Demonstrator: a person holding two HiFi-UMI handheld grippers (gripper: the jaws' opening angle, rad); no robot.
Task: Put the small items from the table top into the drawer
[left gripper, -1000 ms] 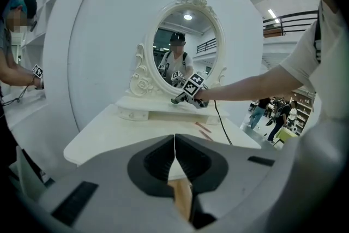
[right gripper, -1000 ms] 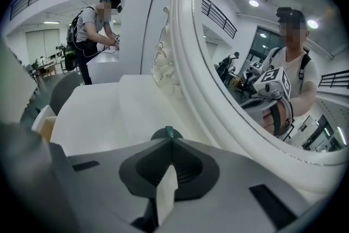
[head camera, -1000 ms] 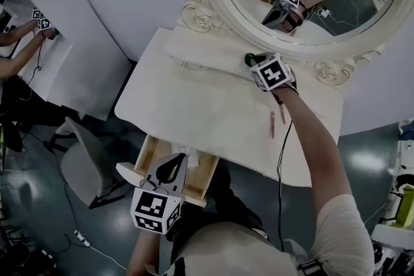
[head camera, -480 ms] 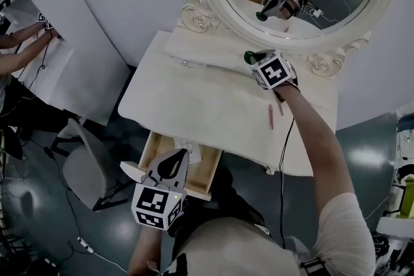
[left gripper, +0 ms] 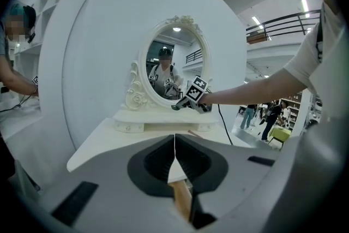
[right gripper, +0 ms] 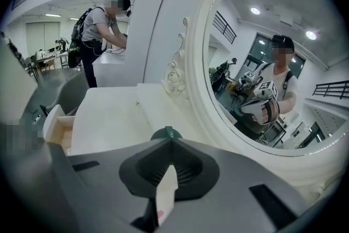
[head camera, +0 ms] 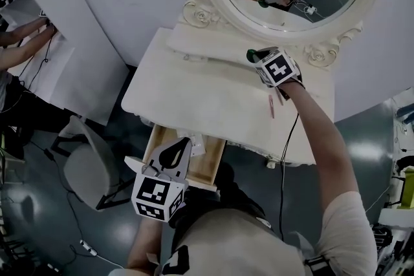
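A cream dressing table [head camera: 194, 100] stands with its wooden drawer [head camera: 204, 168] pulled open at the front. My right gripper [head camera: 255, 56] is over the raised shelf under the mirror, shut on a small dark green round item [head camera: 250, 55]. That green item [right gripper: 166, 132] pokes out past the closed tips of the right gripper [right gripper: 168, 140]. A thin pink pen [head camera: 272, 106] lies on the table top near my right wrist. A small metal piece [head camera: 187, 58] lies on the shelf's left part. My left gripper [head camera: 173, 150] hovers over the drawer; seen close, the left gripper [left gripper: 174, 139] is shut and empty.
An ornate oval mirror [head camera: 362, 6] rises behind the shelf and reflects my right gripper. A grey chair [head camera: 90, 165] stands left of the table. Another person [head camera: 19, 42] works at a white counter far left. A black cable [head camera: 284, 145] trails along my right arm.
My right gripper, still holding the green item, has lifted a little off the shelf by the mirror. My left gripper has risen slightly over the open drawer.
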